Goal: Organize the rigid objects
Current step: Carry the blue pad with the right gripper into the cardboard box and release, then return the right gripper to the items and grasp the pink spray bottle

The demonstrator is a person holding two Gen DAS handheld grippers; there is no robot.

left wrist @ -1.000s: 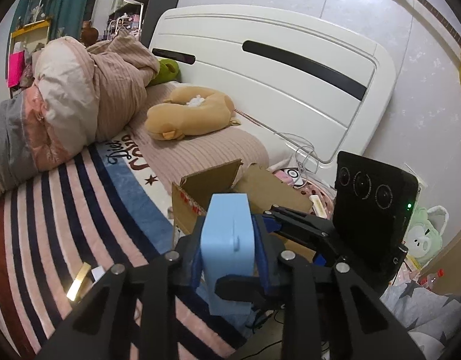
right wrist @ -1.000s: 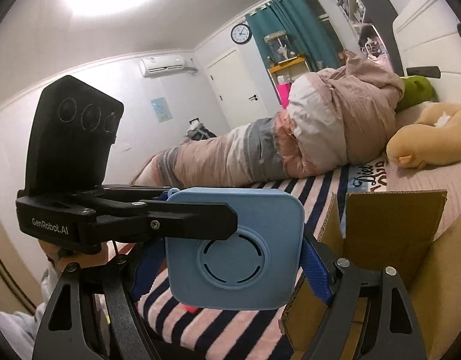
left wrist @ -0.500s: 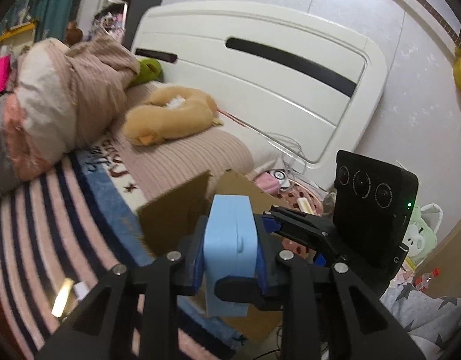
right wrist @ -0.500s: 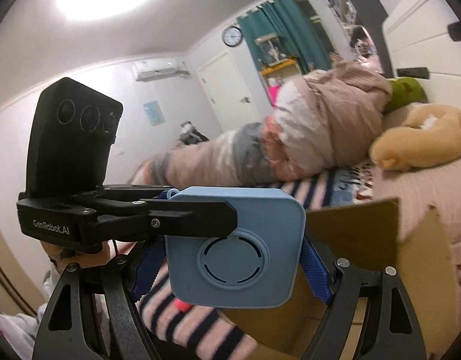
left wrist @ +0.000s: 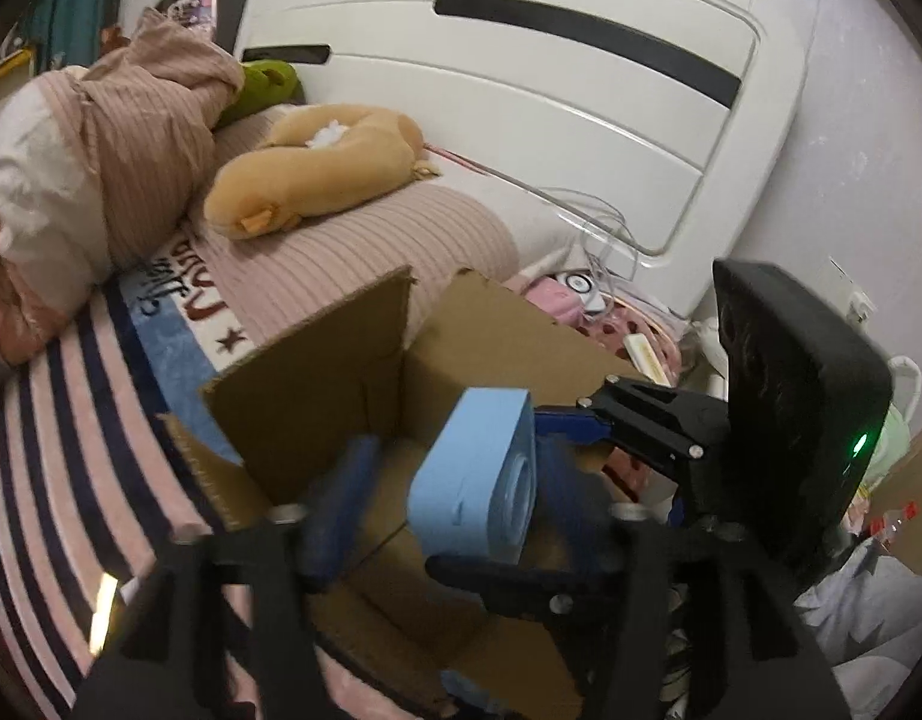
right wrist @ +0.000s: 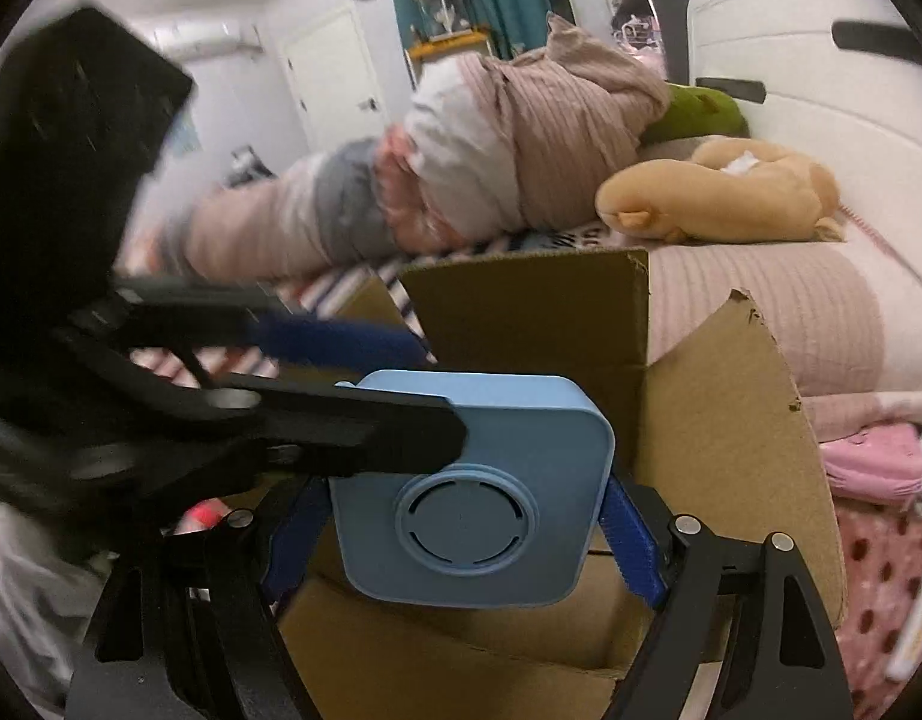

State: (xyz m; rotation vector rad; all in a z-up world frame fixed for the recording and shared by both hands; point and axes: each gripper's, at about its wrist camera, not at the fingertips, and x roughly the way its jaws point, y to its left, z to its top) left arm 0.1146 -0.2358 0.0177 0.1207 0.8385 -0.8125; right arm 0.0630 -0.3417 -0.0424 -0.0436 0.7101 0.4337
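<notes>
A light blue square box [right wrist: 472,492] with a round vent on its face hangs over the open cardboard box [right wrist: 730,420] on the bed. My right gripper [right wrist: 461,534] is shut on the blue box by its two side edges. In the left wrist view the blue box [left wrist: 478,474] shows edge-on above the cardboard box [left wrist: 317,384]. My left gripper [left wrist: 443,492] is open, its left finger [left wrist: 341,498] clear of the blue box. The left gripper's black finger crosses in front of the blue box in the right wrist view.
The cardboard box's flaps [left wrist: 490,324] stand up around the opening. A tan plush pillow [left wrist: 317,174] and a bundled pink duvet [left wrist: 101,138] lie on the striped bed. A white headboard [left wrist: 520,78] stands behind. Pink items and cables [left wrist: 586,300] lie at the bedside.
Both grippers carried the blue box over the cardboard box and tilted down into it. My left gripper opened and let go of the blue box; the right keeps hold.
</notes>
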